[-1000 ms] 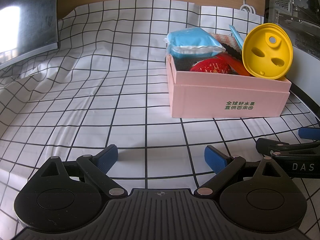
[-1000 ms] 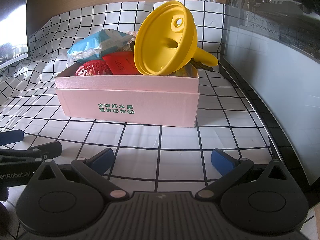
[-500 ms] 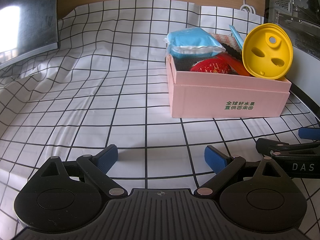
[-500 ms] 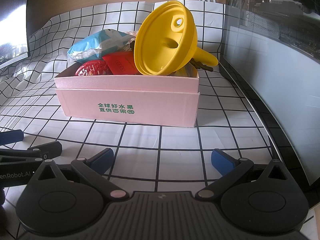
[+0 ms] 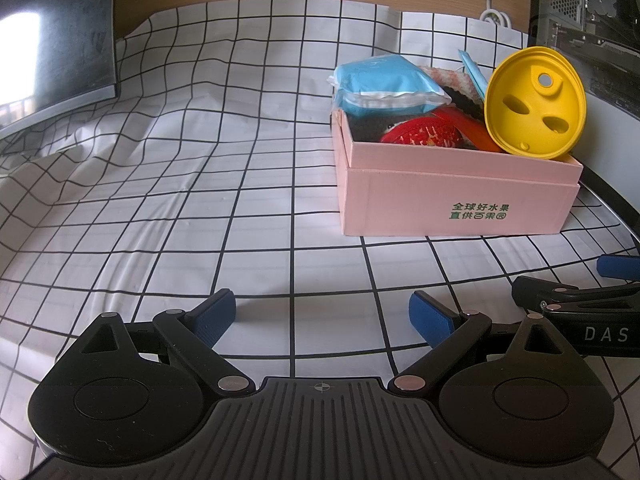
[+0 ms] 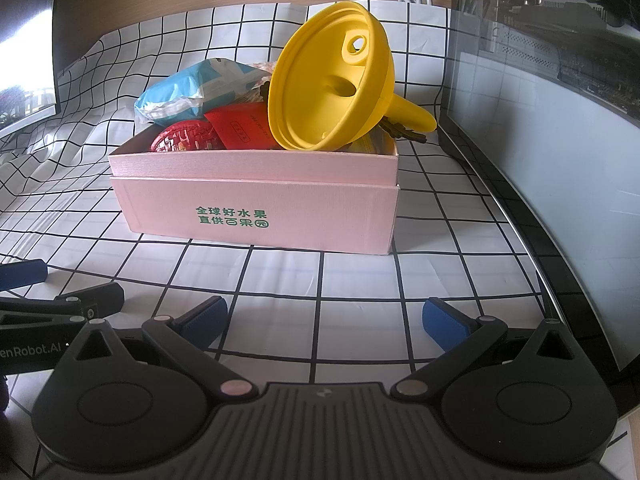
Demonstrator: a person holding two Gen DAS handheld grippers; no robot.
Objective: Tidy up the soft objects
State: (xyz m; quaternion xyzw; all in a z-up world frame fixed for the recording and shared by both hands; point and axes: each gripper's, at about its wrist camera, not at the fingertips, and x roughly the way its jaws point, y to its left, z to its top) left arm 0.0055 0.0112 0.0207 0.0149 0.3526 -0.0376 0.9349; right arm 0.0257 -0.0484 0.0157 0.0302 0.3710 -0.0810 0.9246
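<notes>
A pink box stands on the checked cloth, full of soft things: a blue packet, a red woven item, a red packet and a yellow silicone funnel leaning at its right end. My left gripper is open and empty, low over the cloth, in front and left of the box. My right gripper is open and empty, in front of the box. Each gripper shows at the edge of the other's view.
A dark monitor stands at the far left. A glass-sided computer case runs along the right. A white cable lies at the back by the wooden wall. The cloth is wrinkled on the left.
</notes>
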